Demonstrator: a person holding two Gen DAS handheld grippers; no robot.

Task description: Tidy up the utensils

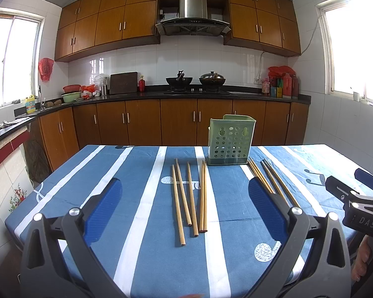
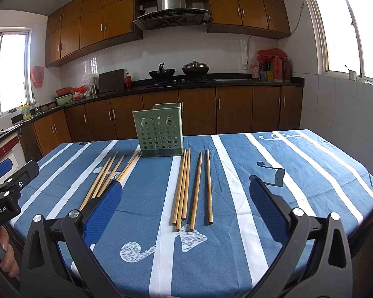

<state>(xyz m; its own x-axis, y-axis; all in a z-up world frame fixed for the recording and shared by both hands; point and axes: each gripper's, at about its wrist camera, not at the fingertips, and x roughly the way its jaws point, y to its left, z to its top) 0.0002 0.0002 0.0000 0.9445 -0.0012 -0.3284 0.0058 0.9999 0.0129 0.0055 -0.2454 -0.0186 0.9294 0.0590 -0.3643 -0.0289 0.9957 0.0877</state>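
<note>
Ten or so chopsticks [image 1: 190,198] lie on the surface near the green holder [image 1: 230,140], perhaps light, stiff and slippery. I would pinch one mid-length. Left tongs [image 1: 185,208] and right tongs [image 2: 186,206] hang wide open, empty.

Left claw [image 1: 185,193] wide open, hovering above table [image 1: 112,173]. Five chopsticks [image 1: 190,198] lie between its fingers; green holder [image 1: 231,140] stands beyond, upright. Right claw [image 1: 355,191] off right.

Chopsticks [image 1: 190,196] lie before the holder [image 1: 230,140] on the table [image 1: 112,173].
</note>
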